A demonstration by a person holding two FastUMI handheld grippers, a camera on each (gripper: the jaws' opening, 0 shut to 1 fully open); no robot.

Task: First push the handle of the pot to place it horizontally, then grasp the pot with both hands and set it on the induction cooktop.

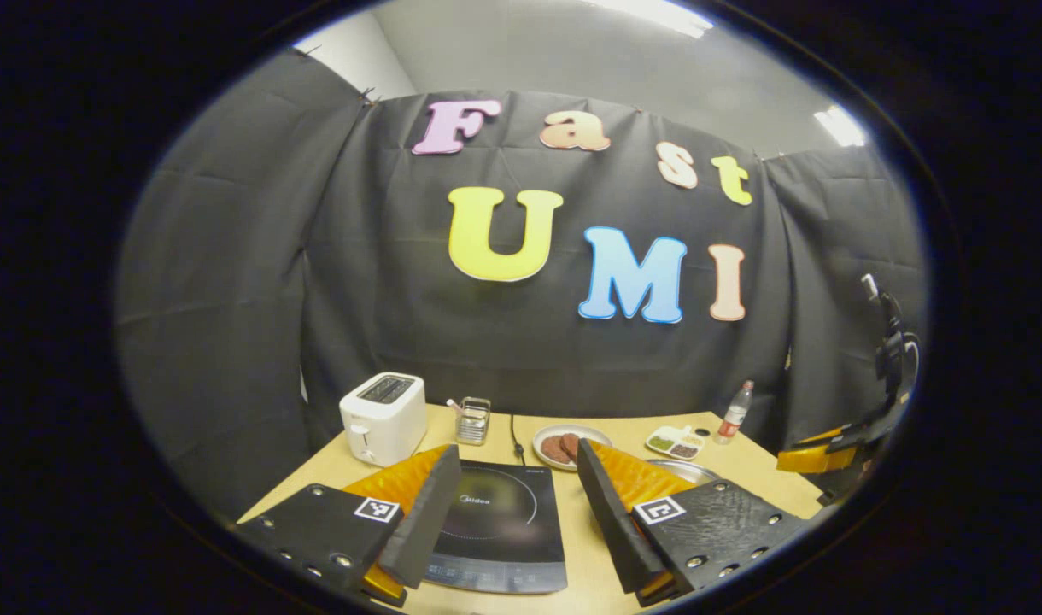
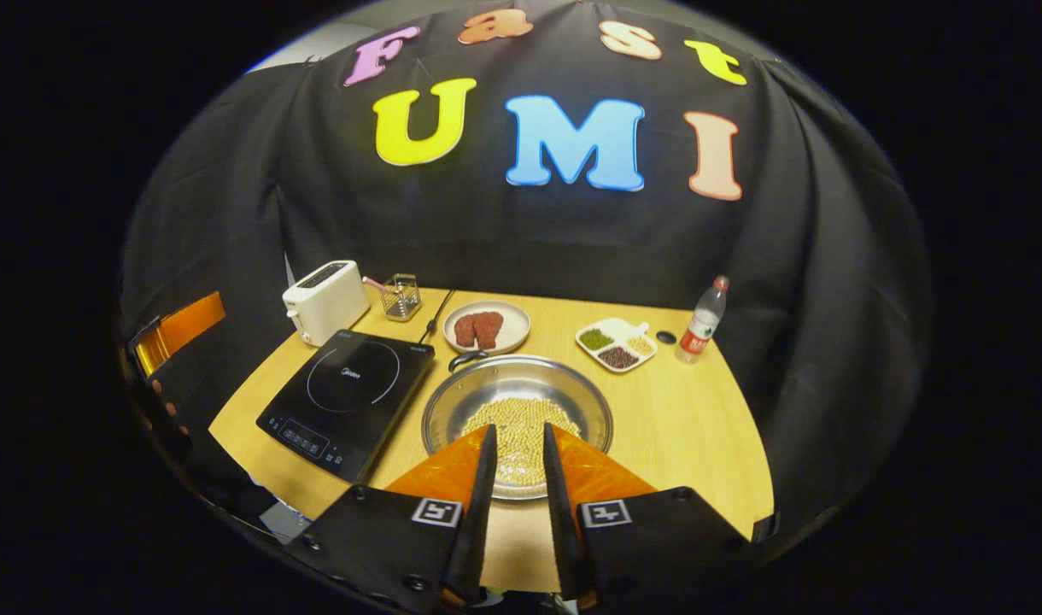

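The steel pot (image 2: 564, 395), with pale beans in it, sits on the wooden table to the right of the black induction cooktop (image 2: 350, 389). Its dark handle (image 2: 467, 360) lies at the far left rim, pointing toward the cooktop's back corner. My right gripper (image 2: 519, 431) hovers over the pot's near rim, its fingers drawn almost together with nothing between them. My left gripper (image 1: 512, 453) stands wide open above the cooktop (image 1: 500, 521), holding nothing. A strip of the pot's rim (image 1: 687, 468) peeks out behind its right finger. The right gripper (image 1: 816, 457) shows at the far right.
A white toaster (image 2: 324, 299) and a small wire holder (image 2: 401, 296) stand behind the cooktop. A plate of brown patties (image 2: 487, 328), a divided dish of beans (image 2: 617, 343), a dark cap (image 2: 666, 336) and a bottle (image 2: 702, 329) line the back of the table (image 2: 700, 427).
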